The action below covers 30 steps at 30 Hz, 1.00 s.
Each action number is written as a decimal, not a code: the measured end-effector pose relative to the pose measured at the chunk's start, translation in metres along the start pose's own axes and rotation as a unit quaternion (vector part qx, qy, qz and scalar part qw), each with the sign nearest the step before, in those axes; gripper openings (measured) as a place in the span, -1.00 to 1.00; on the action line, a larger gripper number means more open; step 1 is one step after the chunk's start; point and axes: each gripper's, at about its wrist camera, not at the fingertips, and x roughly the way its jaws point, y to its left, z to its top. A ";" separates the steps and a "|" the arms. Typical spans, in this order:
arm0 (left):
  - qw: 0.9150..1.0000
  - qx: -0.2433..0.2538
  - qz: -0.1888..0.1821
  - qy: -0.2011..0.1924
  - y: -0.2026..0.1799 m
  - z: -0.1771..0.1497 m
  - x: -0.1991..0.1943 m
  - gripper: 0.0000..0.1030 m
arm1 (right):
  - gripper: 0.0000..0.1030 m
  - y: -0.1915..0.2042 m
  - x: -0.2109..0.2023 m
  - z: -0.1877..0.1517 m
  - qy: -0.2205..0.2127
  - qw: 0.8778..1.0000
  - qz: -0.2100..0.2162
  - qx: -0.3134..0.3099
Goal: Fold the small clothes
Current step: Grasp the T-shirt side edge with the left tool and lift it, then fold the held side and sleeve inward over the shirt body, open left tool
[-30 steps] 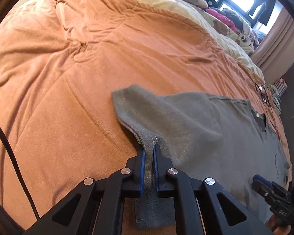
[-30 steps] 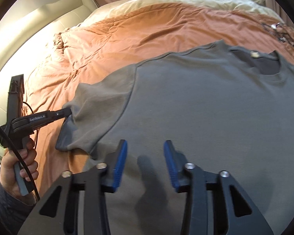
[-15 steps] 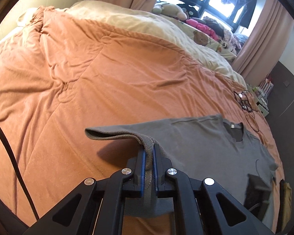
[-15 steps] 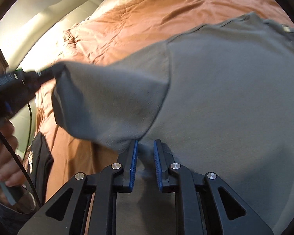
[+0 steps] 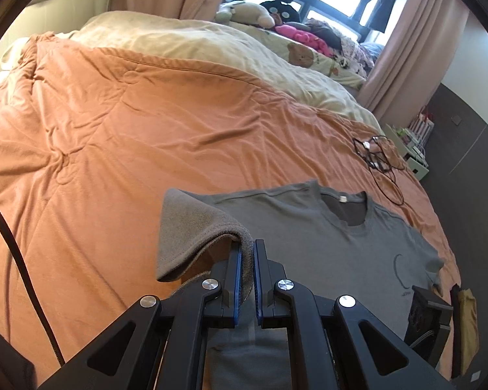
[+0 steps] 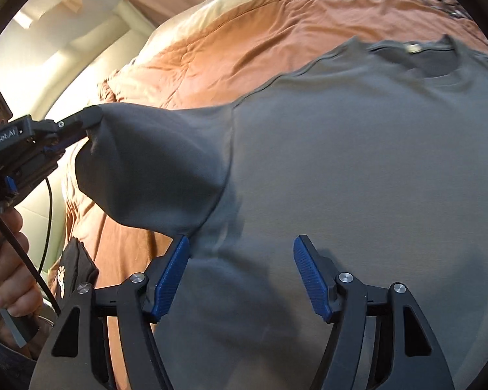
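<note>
A grey T-shirt [image 5: 348, 247] lies face up on an orange bedcover [image 5: 130, 136], collar at the far side. My left gripper [image 5: 248, 253] is shut on the hem of the shirt's left sleeve [image 5: 192, 227] and holds it lifted and folded in over the shirt body. In the right wrist view the left gripper [image 6: 88, 123] holds the raised sleeve [image 6: 159, 169] at the left. My right gripper [image 6: 240, 253] is open just above the shirt body [image 6: 358, 169], below the armpit, and holds nothing.
A cream blanket [image 5: 195, 42] and soft toys [image 5: 244, 13] lie at the far side of the bed. Black cables [image 5: 377, 159] lie on the cover beyond the collar. A dark folded item [image 6: 74, 269] lies at the bed's near left edge.
My left gripper has lifted the sleeve and carried it inward over the shirt. My right gripper closed half a second ago and has opened wide again.
</note>
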 end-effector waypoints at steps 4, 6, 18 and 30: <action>1.000 0.012 -0.018 0.007 -0.028 -0.005 0.010 -0.87 | 0.27 -0.023 -0.026 -0.001 -0.012 1.000 -0.020 0.014; 0.999 0.018 -0.025 0.014 -0.041 -0.008 0.017 -0.87 | 0.27 -0.032 -0.038 0.001 -0.021 0.999 -0.035 0.016; 0.994 0.020 -0.071 0.077 -0.081 -0.035 0.055 -0.67 | 0.27 -0.045 -0.101 -0.021 -0.032 0.996 -0.084 0.014; 0.999 0.015 -0.017 0.042 -0.031 -0.046 -0.004 0.01 | 0.45 0.001 -0.101 -0.028 -0.029 0.994 -0.092 -0.045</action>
